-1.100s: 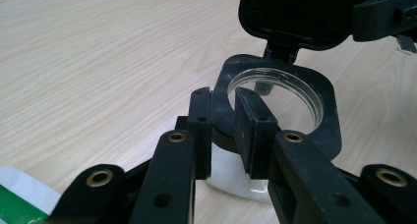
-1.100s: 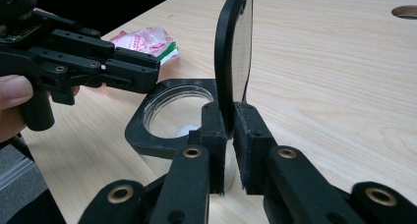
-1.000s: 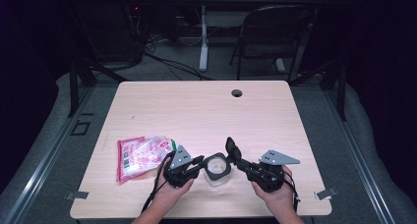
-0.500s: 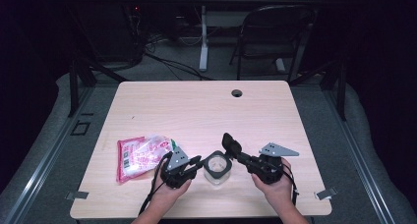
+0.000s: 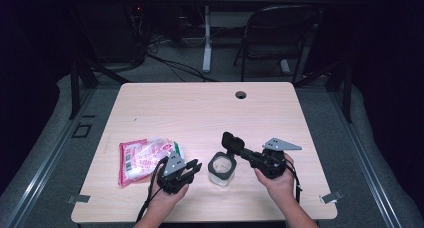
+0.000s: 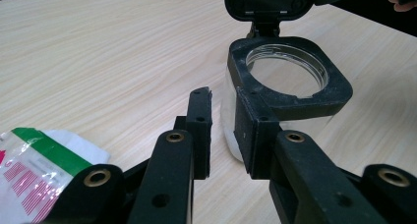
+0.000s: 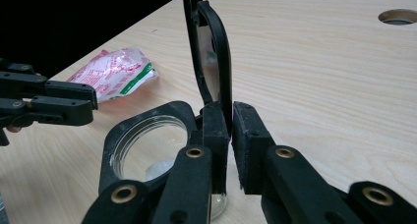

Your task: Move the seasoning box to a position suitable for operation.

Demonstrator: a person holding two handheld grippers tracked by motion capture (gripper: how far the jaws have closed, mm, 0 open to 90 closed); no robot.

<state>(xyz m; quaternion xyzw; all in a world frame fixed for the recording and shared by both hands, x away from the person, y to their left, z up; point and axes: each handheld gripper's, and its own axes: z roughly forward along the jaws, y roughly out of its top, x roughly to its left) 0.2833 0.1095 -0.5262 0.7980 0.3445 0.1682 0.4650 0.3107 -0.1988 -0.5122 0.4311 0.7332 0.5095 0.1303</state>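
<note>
A clear jar [image 5: 221, 168] with a square black rim [image 6: 339, 86] stands near the table's front edge, with something white at its bottom. Its hinged black lid [image 5: 231, 140] stands swung up, almost upright. My right gripper [image 5: 239, 149] is shut on the lid's lower edge [image 7: 223, 52], just beside the rim [image 7: 113, 140]. My left gripper [image 5: 194, 166] lies low on the table left of the jar. Its jaws [image 6: 223, 121] are a narrow gap apart at the jar's corner, with nothing pinched between them. A pink, white and green packet [image 5: 142, 158] lies to the left.
The packet [image 6: 34, 170] rests just behind my left gripper [image 7: 49, 103]. A round cable hole [image 5: 241, 94] sits at the table's far edge. A folding chair [image 5: 280, 33] and desk legs stand on the floor beyond. Bare wood spreads across the far half of the table [image 5: 200, 113].
My right gripper has shifted a little left and away from the person, bringing the lid with it. The left gripper and the jar have stayed put.
</note>
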